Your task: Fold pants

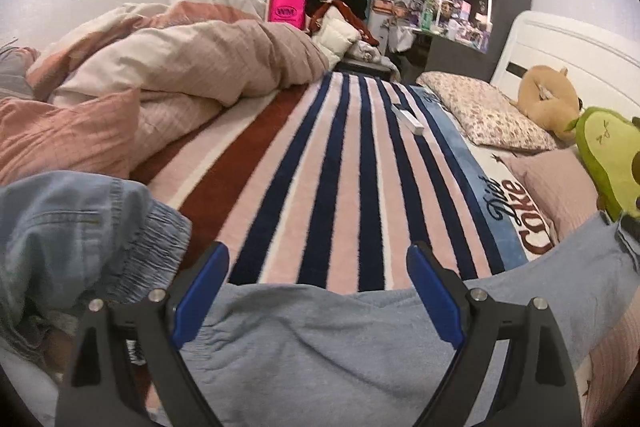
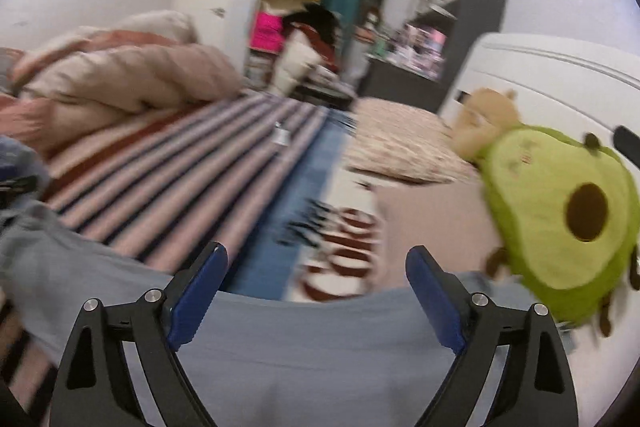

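Light blue denim pants (image 1: 320, 347) lie across the near edge of the striped bed blanket (image 1: 320, 167). Their gathered waistband (image 1: 160, 251) bunches at the left. My left gripper (image 1: 318, 267) is open, its blue pads wide apart above the pant leg, holding nothing. In the right wrist view the same pale blue leg (image 2: 300, 355) spreads under my right gripper (image 2: 316, 269), which is also open and empty. That view is blurred by motion.
A rumpled pink and beige duvet (image 1: 160, 67) fills the left of the bed. A white remote (image 1: 408, 117) lies on the stripes. A floral pillow (image 1: 480, 111), a tan plush (image 1: 548, 99) and a green avocado plush (image 2: 556, 211) sit at the right by the white headboard (image 1: 568, 55).
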Motion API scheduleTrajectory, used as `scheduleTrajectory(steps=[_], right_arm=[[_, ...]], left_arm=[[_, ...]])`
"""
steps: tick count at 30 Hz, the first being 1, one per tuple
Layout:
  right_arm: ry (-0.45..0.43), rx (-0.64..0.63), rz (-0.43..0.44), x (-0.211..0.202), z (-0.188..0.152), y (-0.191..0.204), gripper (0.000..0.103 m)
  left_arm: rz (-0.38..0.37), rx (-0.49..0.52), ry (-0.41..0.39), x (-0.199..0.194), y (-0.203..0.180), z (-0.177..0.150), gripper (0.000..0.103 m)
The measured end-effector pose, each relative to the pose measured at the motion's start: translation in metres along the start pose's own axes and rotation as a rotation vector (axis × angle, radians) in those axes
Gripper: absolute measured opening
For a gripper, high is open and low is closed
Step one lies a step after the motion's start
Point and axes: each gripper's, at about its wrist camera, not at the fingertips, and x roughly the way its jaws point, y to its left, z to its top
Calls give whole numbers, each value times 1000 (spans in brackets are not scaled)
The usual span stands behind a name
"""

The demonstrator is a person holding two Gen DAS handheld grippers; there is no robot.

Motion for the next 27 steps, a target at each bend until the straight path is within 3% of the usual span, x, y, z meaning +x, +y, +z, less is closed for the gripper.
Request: scheduleTrajectory(steps=[4, 10, 15, 22, 24, 27], right_arm=[[-43, 36, 143, -8, -8, 29, 89], [-23, 95, 201, 6, -31, 9, 89], [14, 180, 249, 21, -69, -19, 89], [-41, 129, 256, 24, -73, -17, 89], [-53, 125, 260, 20, -71, -16, 89], [-64, 150, 273, 19, -71, -20, 89]], left_arm=[[17, 7, -22, -12, -1, 2, 88], [30, 53, -29, -41, -20, -5, 88], [47, -47, 49, -48, -13, -49, 88], [70, -213, 174, -39, 8, -118, 88], [49, -289, 206, -33, 13, -139, 88], [29, -326, 228, -26, 12, -154, 88]])
